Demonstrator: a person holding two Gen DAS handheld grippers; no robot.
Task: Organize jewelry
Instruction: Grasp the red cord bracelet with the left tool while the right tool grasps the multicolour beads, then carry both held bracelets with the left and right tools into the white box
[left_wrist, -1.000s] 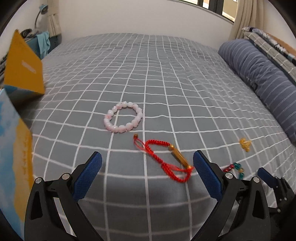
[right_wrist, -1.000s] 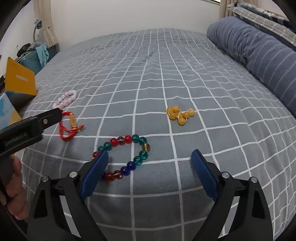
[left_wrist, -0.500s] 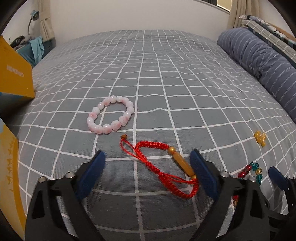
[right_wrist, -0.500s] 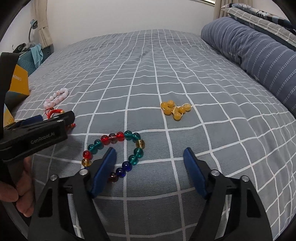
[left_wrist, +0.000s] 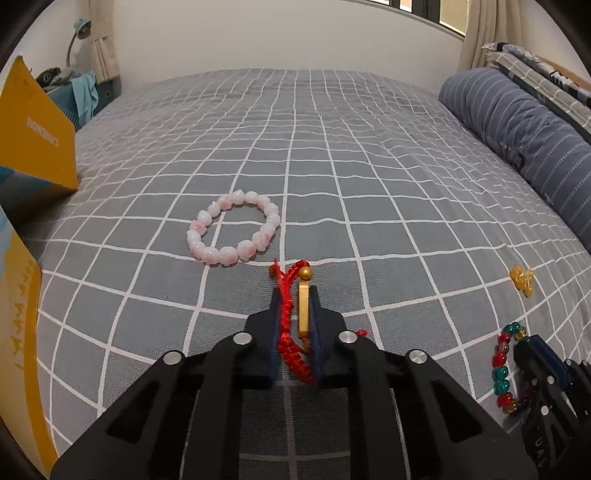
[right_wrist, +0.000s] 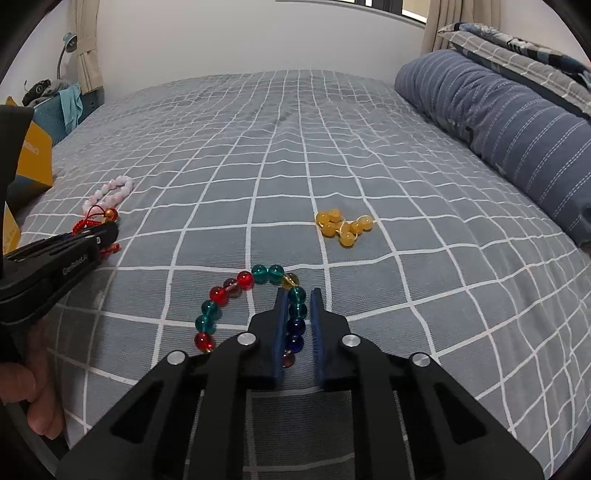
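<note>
My left gripper (left_wrist: 294, 295) is shut on the red cord bracelet (left_wrist: 288, 321) with its gold tube bead, low on the bed. A pink bead bracelet (left_wrist: 233, 232) lies just beyond it. My right gripper (right_wrist: 296, 295) is shut on the right side of the multicoloured glass bead bracelet (right_wrist: 229, 291), which rests on the bedsheet. A small yellow bead bracelet (right_wrist: 341, 225) lies bunched farther ahead. In the right wrist view the left gripper (right_wrist: 107, 232) shows at the left with the red cord, and the pink bracelet (right_wrist: 110, 192) lies behind it.
The bed (left_wrist: 332, 147) has a grey checked sheet. A yellow and blue box (left_wrist: 33, 136) stands open at the left edge. A striped blue pillow (right_wrist: 509, 125) lies along the right side. A bedside shelf with clothes (right_wrist: 59, 99) stands at the far left.
Both grippers moved forward and down and closed: the left onto the red cord bracelet, the right onto the multicoloured bead bracelet. Both were open before.
</note>
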